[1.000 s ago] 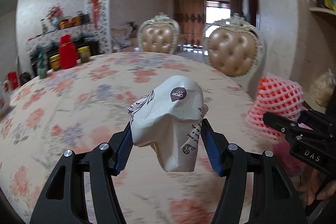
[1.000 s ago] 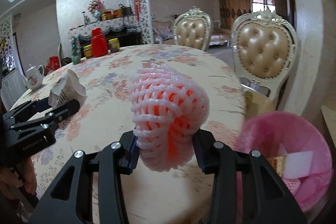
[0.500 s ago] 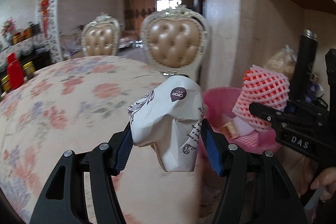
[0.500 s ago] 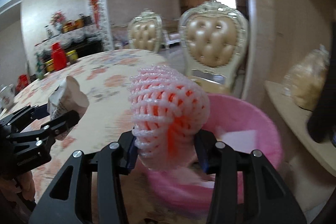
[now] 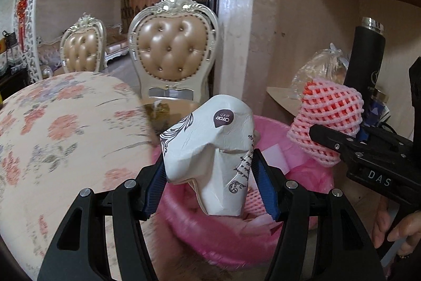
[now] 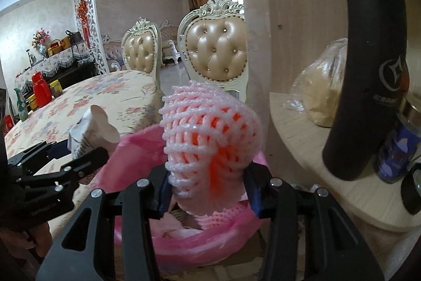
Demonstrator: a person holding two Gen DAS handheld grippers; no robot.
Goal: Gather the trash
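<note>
My left gripper (image 5: 210, 188) is shut on a crumpled white paper bag (image 5: 210, 157) with dark print, held above a bin lined with a pink bag (image 5: 210, 241). My right gripper (image 6: 208, 194) is shut on a pink foam fruit net (image 6: 210, 138) with orange showing inside, held over the same pink-lined bin (image 6: 184, 244). In the left wrist view the foam net (image 5: 329, 120) and the right gripper (image 5: 339, 142) hang at the right. The right wrist view shows the paper bag (image 6: 89, 133) in the left gripper (image 6: 81, 153) at the left. Trash lies inside the bin.
The round table with a floral cloth (image 5: 52, 128) is to the left of the bin. Two padded chairs (image 5: 173, 54) stand behind. A low wooden shelf (image 6: 315, 149) at the right carries a black flask (image 6: 368, 75), a clear bag (image 6: 321, 91) and a blue can (image 6: 394, 157).
Both grippers swung right from over the table to above the pink bin, keeping hold of the paper bag and the foam net. The shelf and flask came into view.
</note>
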